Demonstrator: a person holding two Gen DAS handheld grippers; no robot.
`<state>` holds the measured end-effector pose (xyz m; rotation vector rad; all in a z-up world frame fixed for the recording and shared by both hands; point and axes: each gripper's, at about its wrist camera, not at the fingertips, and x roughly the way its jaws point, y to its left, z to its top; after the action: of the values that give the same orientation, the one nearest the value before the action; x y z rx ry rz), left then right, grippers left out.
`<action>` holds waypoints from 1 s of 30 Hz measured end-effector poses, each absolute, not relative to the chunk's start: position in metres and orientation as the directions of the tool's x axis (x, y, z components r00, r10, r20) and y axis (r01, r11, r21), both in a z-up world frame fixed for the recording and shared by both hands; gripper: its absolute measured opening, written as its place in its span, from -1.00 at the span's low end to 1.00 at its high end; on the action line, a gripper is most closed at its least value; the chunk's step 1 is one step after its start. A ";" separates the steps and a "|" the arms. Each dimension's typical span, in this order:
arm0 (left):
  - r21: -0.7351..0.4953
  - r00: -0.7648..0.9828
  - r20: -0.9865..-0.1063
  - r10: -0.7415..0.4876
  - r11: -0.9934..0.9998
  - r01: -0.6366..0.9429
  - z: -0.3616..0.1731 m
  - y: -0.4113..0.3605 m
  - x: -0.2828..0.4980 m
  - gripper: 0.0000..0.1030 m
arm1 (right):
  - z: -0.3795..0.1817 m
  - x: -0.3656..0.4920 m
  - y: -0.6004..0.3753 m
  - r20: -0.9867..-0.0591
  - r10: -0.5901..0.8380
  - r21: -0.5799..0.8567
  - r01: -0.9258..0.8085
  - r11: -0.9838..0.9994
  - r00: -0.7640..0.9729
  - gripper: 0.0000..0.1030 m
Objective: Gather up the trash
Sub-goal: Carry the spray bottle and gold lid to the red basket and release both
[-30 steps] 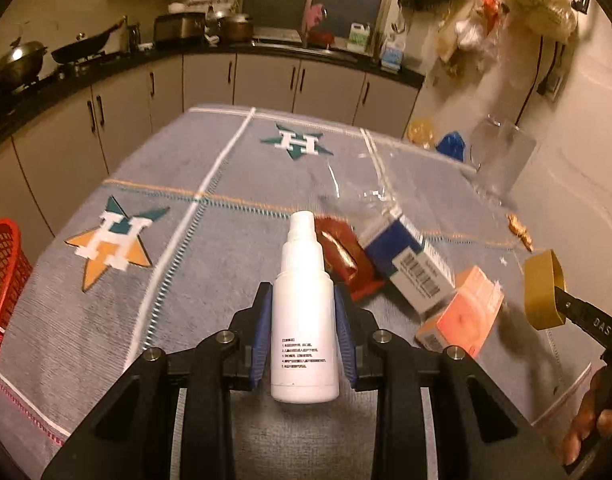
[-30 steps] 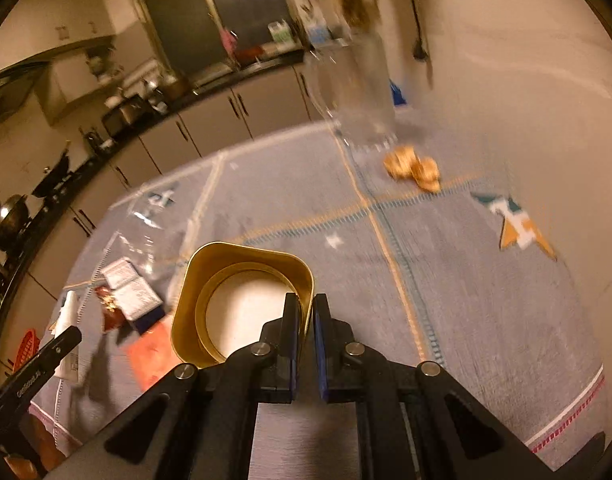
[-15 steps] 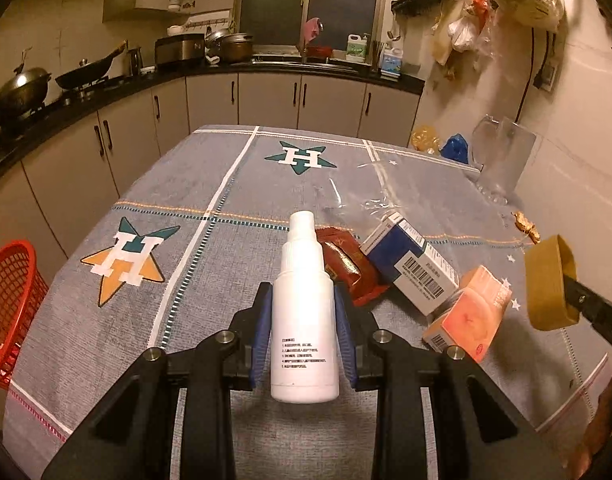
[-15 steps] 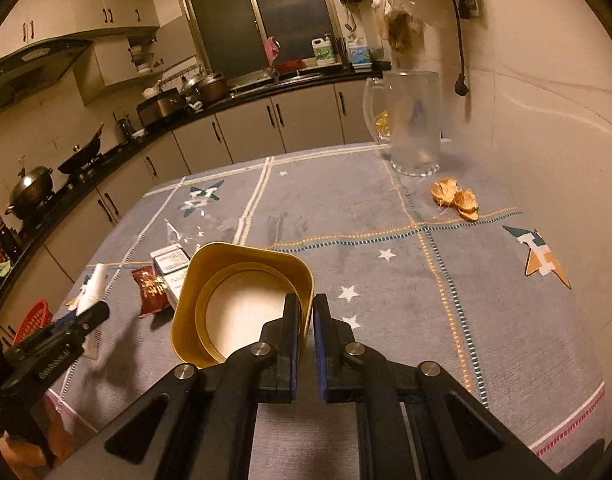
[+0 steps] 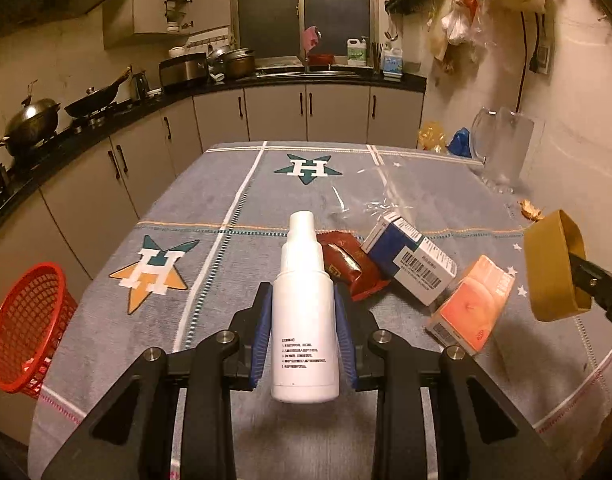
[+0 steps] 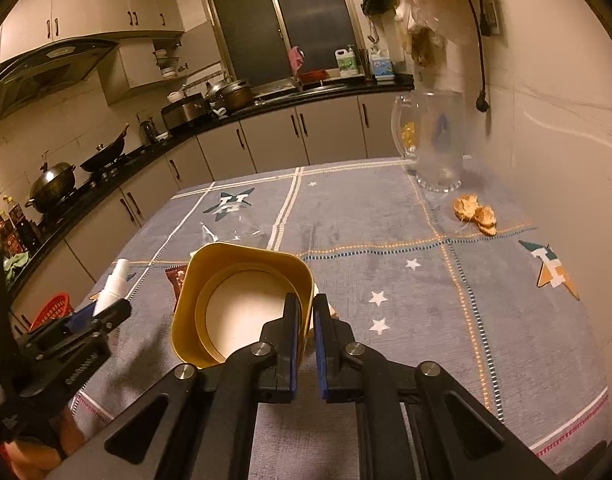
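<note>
A dim, warm-lit kitchen: pale cabinet doors with dark handles (image 5: 306,114) run under a black countertop (image 5: 105,114) along two walls. A dark sliding window (image 5: 301,6) sits above the sink, a steel range hood (image 6: 45,70) over the stove, and plain cream wall (image 6: 558,128) on the right.

My left gripper (image 5: 303,320) points forward and downward, its blue pads clamped on both sides of a white bottle (image 5: 303,312). My right gripper (image 6: 306,336) also tilts down, its pads pinched on the wall of a gold tub (image 6: 241,304), held off the surface.
</note>
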<state>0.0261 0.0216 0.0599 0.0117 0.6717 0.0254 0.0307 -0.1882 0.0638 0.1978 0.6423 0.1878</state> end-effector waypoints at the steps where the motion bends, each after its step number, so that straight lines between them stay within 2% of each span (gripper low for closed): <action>1: 0.018 0.784 -0.620 0.031 1.000 -0.025 0.063 0.023 0.023 -0.44 | 0.064 0.030 -0.189 -0.572 0.236 0.242 -0.113 0.964 0.785 -0.85; 15: -0.010 0.803 -0.596 0.026 0.999 -0.040 0.090 0.055 -0.018 -0.44 | 0.071 0.018 -0.161 -0.590 0.315 0.265 -0.190 0.945 0.744 -0.85; 30: -0.089 0.802 -0.597 0.034 0.990 -0.108 0.085 0.124 -0.049 -0.44 | 0.081 0.013 -0.084 -0.631 0.365 0.224 -0.289 0.931 0.685 -0.85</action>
<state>-0.0488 0.1245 0.0851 -0.1205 0.6367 0.0761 0.0130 -0.0839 0.0810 0.1100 0.7294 0.3670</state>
